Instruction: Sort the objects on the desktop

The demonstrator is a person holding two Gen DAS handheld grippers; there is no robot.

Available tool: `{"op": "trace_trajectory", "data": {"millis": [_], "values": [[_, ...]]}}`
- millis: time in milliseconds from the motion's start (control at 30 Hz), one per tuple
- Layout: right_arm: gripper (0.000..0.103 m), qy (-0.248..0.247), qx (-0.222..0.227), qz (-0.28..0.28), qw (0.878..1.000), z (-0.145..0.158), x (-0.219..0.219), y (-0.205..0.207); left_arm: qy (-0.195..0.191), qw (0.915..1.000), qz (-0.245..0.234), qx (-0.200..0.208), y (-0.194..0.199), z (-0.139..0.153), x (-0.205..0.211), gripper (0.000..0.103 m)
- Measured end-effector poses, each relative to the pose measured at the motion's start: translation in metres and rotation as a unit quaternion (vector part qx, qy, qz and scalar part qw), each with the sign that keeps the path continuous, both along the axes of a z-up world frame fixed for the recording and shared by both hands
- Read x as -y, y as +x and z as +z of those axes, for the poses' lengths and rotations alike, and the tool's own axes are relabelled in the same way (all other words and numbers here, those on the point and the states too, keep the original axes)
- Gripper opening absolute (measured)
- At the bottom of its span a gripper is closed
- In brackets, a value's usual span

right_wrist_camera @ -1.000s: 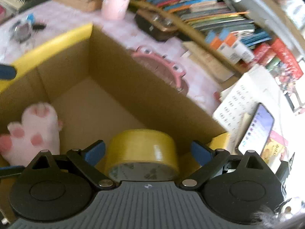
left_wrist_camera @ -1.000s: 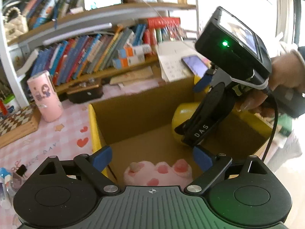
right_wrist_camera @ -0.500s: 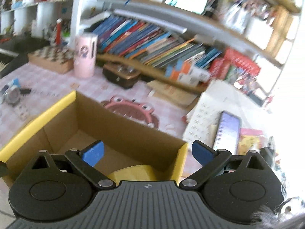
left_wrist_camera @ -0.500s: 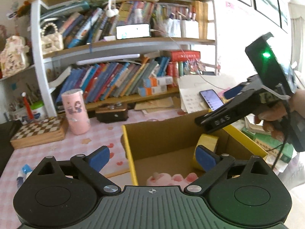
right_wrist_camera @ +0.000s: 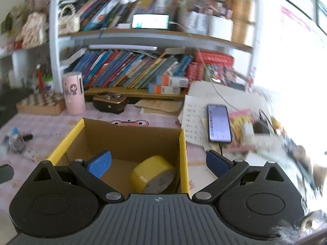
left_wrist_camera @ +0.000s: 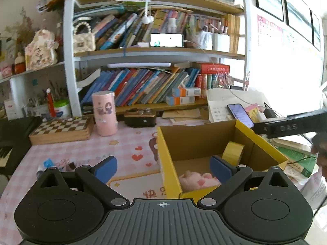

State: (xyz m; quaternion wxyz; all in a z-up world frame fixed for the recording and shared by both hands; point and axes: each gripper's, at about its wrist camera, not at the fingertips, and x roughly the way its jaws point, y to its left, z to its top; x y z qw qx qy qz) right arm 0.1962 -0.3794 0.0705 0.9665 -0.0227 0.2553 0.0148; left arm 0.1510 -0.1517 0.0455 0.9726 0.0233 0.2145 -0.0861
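Observation:
A yellow-rimmed cardboard box (left_wrist_camera: 169, 159) stands on the pink tablecloth. Inside it lie a yellow tape roll (left_wrist_camera: 233, 152) and a pink plush paw (left_wrist_camera: 198, 180). The box (right_wrist_camera: 184, 149) and the tape roll (right_wrist_camera: 151, 175) also show in the right wrist view. My left gripper (left_wrist_camera: 163, 168) is open and empty, above the box's near left side. My right gripper (right_wrist_camera: 158, 162) is open and empty, above the box's near edge. The right gripper's arm (left_wrist_camera: 290, 125) shows at the right edge of the left wrist view.
A pink tumbler (left_wrist_camera: 104, 113), a chessboard box (left_wrist_camera: 61, 129) and a dark case (left_wrist_camera: 140, 119) stand at the back. A phone (right_wrist_camera: 218, 123) lies on papers right of the box. Small items (right_wrist_camera: 15, 140) lie at the left. Bookshelves fill the back wall.
Both grippers have risen and pulled back from the box. The yellow tape roll, earlier between the right fingers, now lies in the box. Both grippers stay open.

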Motion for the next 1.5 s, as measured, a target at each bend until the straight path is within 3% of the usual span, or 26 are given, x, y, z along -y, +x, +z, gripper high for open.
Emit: {"op": "trace_trajectory", "data": {"millis": [333,833,1033,1500], "values": [[0.1,0.043,-0.043,-0.074,0.995,-0.029,-0.032,-0.06,0.011,0.9998,0.008,-0.016,-0.029,-0.015,-0.036,0.099],[0.1,0.049,-0.068,-0.107,0.991,-0.056,-0.103,-0.13,0.032,0.9978,0.017,-0.054,-0.078,-0.043,-0.088,0.1],[0.1,0.042,-0.075,-0.09,0.992,-0.067,-0.135,-0.153,0.05,0.9966,0.023,-0.061,-0.095,-0.051,-0.101,0.1],[0.1,0.041,-0.096,-0.034,0.994,-0.079,-0.193,-0.175,0.05,0.9941,0.048,-0.083,-0.124,-0.057,-0.146,0.1]]}}
